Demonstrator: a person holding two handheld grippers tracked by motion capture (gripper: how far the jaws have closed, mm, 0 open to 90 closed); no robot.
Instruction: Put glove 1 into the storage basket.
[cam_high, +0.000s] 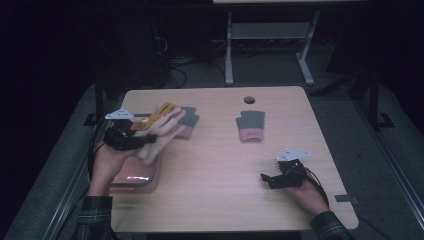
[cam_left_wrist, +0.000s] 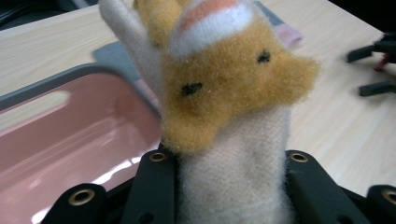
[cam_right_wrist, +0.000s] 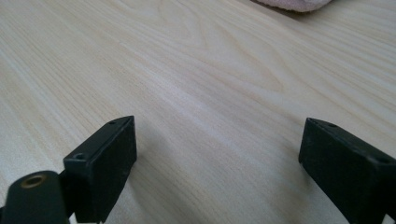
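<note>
A cream fleece glove with a fuzzy orange animal face was clamped by its cuff between the jaws of the left gripper, which held it in the air above the far end of a glossy pink tray at the table's left edge. The step in hand looked like carrying the glove to or from the tray; the next move would call for lowering it over the tray, or a bare patch of wood, before letting go. A grey-and-pink knitted glove lay flat near the middle of the pale wooden table, and another lay just beyond the held one. The right gripper rested low over the table at the right, its jaws spread wide and empty.
</note>
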